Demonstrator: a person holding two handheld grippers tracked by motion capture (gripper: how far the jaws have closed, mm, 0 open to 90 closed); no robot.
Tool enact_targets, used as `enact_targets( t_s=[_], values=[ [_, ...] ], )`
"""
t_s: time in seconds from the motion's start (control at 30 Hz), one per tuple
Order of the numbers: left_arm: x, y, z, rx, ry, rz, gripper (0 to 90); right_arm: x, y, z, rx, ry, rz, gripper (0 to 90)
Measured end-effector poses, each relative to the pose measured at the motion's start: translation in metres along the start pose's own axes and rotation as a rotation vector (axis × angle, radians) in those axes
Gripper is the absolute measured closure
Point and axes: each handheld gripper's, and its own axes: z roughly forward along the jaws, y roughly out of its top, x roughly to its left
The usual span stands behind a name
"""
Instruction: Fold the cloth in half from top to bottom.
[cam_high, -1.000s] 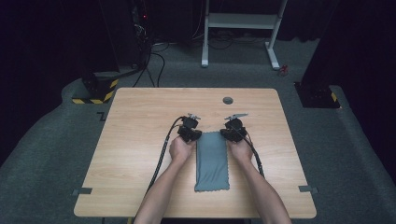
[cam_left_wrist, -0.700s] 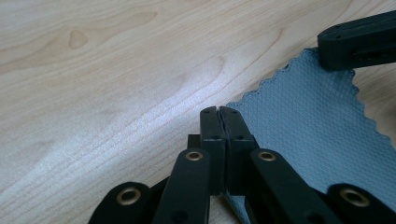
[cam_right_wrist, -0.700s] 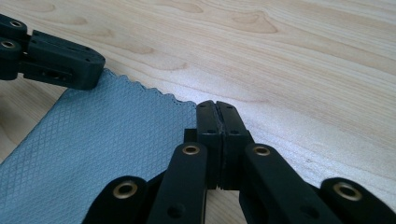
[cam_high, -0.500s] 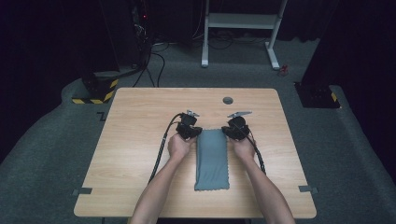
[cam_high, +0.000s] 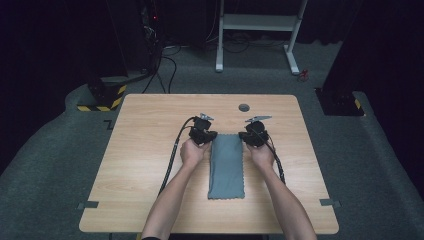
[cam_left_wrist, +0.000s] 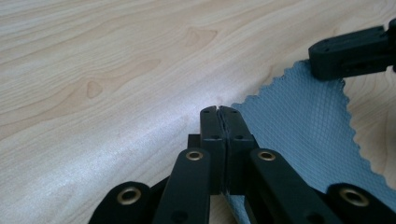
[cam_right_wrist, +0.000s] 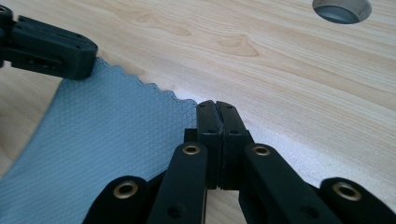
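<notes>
The left tongs (cam_left_wrist: 218, 112) are closed: the two black jaws meet tip to tip, at the far left corner of the grey cloth (cam_left_wrist: 299, 116), and the corner seems to be pinched between them, though the pinched part itself is hidden. The right tongs (cam_right_wrist: 216, 106) are closed in the same way at the far right corner of the cloth (cam_right_wrist: 107, 135). In each gripper view the other tongs are seen farther off, at the opposite corner.

From the high view, the left tongs (cam_high: 209, 138) and the right tongs (cam_high: 246, 138) stand at the two far corners of the cloth (cam_high: 226, 167), each held by one hand. The cloth is folded to a long narrow strip with zigzag edges. It lies flat on the middle of the wooden desk (cam_high: 140, 150), with its long side running from the tongs toward the person.

Farther away, near the far edge of the desk, there is a round hole (cam_high: 244, 107); I cannot tell if something is inside it.
</notes>
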Motion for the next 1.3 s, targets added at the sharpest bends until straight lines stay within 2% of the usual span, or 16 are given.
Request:
enact_targets(
  t_s=[0.23, 0.3, 0.53, 0.63, 0.77, 0.87, 0.97, 1.1, 1.13, 1.3],
  values=[
    [-0.002, -0.012, -0.009, -0.004, -0.039, 0.015, 89.0, 0.006, -0.007, -0.008, -0.006, 0.032, -0.028, 89.8],
    [-0.005, -0.015, -0.013, -0.005, -0.044, 0.039, 89.0, 0.008, -0.012, -0.011, -0.003, 0.048, -0.033, 89.8],
    [-0.009, -0.024, -0.017, -0.002, -0.06, 0.054, 88.9, 0.012, -0.023, -0.015, -0.001, 0.07, -0.051, 89.8],
    [-0.012, -0.033, -0.02, -0.001, -0.071, 0.059, 88.9, 0.014, -0.031, -0.017, 0.008, 0.086, -0.058, 89.8],
    [-0.015, -0.041, -0.023, 0.0, -0.075, 0.065, 88.9, 0.018, -0.037, -0.019, 0.014, 0.101, -0.057, 89.8],
    [-0.017, -0.045, -0.025, -0.004, -0.076, 0.072, 88.9, 0.024, -0.044, -0.021, 0.022, 0.103, -0.078, 89.8],
    [-0.019, -0.047, -0.029, -0.013, -0.082, 0.069, 88.9, 0.025, -0.046, -0.022, 0.019, 0.105, -0.093, 89.8],
    [-0.022, -0.051, -0.032, -0.024, -0.087, 0.075, 88.9, 0.025, -0.049, -0.026, 0.008, 0.118, -0.075, 89.7],
    [-0.023, -0.052, -0.033, -0.025, -0.088, 0.076, 88.9, 0.026, -0.051, -0.029, 0.004, 0.121, -0.09, 89.8],
    [-0.032, -0.058, -0.036, -0.019, -0.057, 0.129, 88.9, 0.029, -0.054, -0.032, 0.0, 0.123, -0.105, 89.7]
  ],
)
